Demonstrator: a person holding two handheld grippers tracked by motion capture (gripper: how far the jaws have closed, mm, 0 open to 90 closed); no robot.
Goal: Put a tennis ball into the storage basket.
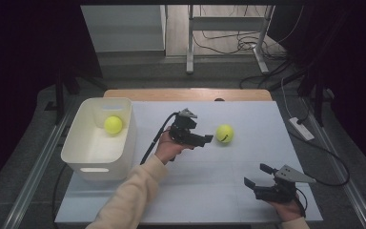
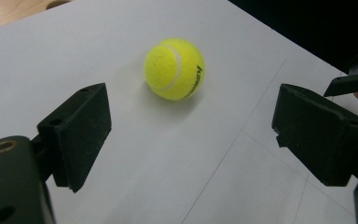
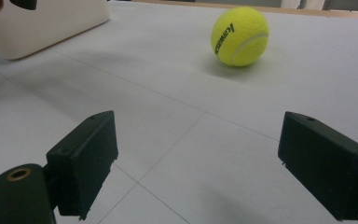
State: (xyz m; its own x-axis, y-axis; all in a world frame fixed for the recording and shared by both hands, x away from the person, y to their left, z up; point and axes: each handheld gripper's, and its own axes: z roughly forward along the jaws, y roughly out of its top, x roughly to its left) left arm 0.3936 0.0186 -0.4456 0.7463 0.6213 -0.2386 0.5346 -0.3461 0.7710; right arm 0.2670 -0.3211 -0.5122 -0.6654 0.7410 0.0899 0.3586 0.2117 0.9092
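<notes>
My left tongs gape empty toward the ball, just beside it mid-table; it's round, its lettering facing me. Right tongs wide, empty.

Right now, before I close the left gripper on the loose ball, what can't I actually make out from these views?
- Bin floor nearest the person: high view, hidden by its near wall.
- Ball in the bin: its print is too small to read in the high view.
- Loose ball: its underside is hidden by the ball itself.
- Right hand: cut off by the bottom edge of the high view.
</notes>
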